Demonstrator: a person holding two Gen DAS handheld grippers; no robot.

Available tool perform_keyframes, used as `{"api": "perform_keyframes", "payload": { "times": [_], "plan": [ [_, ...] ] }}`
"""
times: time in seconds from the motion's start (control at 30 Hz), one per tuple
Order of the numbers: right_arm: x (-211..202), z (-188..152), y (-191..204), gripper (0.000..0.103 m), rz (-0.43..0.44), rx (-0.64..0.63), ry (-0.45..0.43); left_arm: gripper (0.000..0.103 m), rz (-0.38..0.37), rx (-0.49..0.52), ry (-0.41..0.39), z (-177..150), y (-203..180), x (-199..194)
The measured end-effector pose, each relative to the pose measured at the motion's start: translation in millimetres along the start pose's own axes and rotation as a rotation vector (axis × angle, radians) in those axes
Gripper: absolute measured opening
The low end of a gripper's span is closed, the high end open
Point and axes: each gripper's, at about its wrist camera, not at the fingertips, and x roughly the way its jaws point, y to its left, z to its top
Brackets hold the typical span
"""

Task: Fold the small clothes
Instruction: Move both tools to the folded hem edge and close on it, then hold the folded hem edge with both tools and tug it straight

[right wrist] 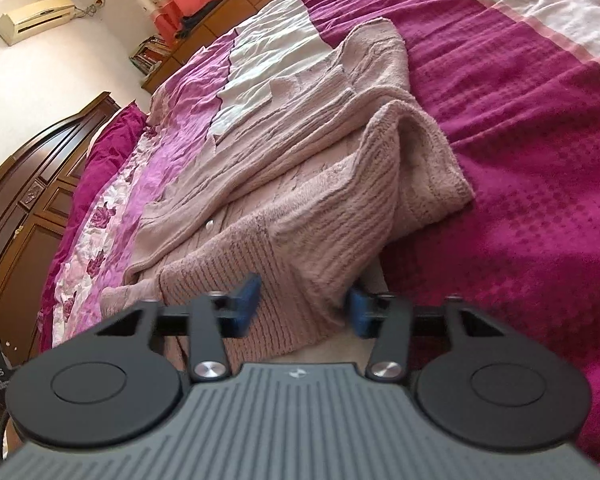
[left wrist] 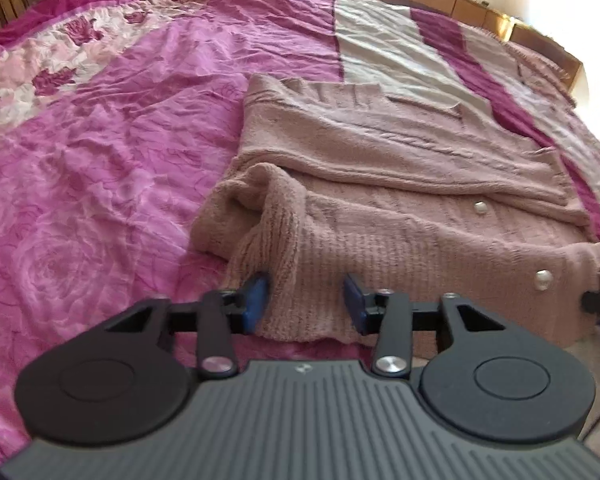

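- Left hand-held gripper (left wrist: 305, 303) straddles the ribbed hem of the cardigan (left wrist: 388, 184) near its left corner; knit fills the gap between the blue pads (left wrist: 257, 300), and they look pressed into it, so we read it as grasping the hem
- right hand-held gripper (right wrist: 305, 305) does likewise at the hem's other corner; its pads (right wrist: 247, 298) sit against the ribbing on both sides, clamped on the cardigan; its tip just shows at the right edge of the left view
- the cardigan lies on the bed (left wrist: 100, 168), spread over the pink and magenta cover, sleeves folded in across the body, hem nearest us
- we judge it soft, thick and limp; light enough to lift by two corners, but it will sag between them and stretch if pulled hard; fuzzy knit should not slip from the pads
- the two hem corners seem the right hold for carrying the lower half up toward the collar
- count: one cardigan; two pearly buttons (left wrist: 543, 279) visible; two grippers; one bed
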Motion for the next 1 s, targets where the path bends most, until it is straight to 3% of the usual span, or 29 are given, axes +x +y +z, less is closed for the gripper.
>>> {"api": "perform_keyframes", "payload": {
  "times": [0.07,0.17,0.67,0.73,1.0],
  "plan": [
    [-0.6,-1.2,2.5,0.025,0.016,-0.01,0.0,0.021,-0.015,-0.004,-0.003,0.1,-1.4,-2.6],
    [-0.5,-1.8,7.0,0.024,0.029,-0.037,-0.002,0.02,-0.048,-0.029,0.002,0.8,0.0,-2.6],
    [13.7,0.0,-3.6,0.025,0.047,0.009,0.017,0.02,-0.054,-0.084,0.019,3.2,7.4,8.9],
    [10.2,-1.8,-1.2,0.024,0.049,-0.008,0.005,0.008,-0.055,-0.092,0.01,3.5,8.3,5.7],
    [-8.7,1.2,6.6,0.017,0.107,-0.028,-0.084,0.002,-0.159,-0.156,-0.072,15.2,9.5,-18.3]
  ]
}}
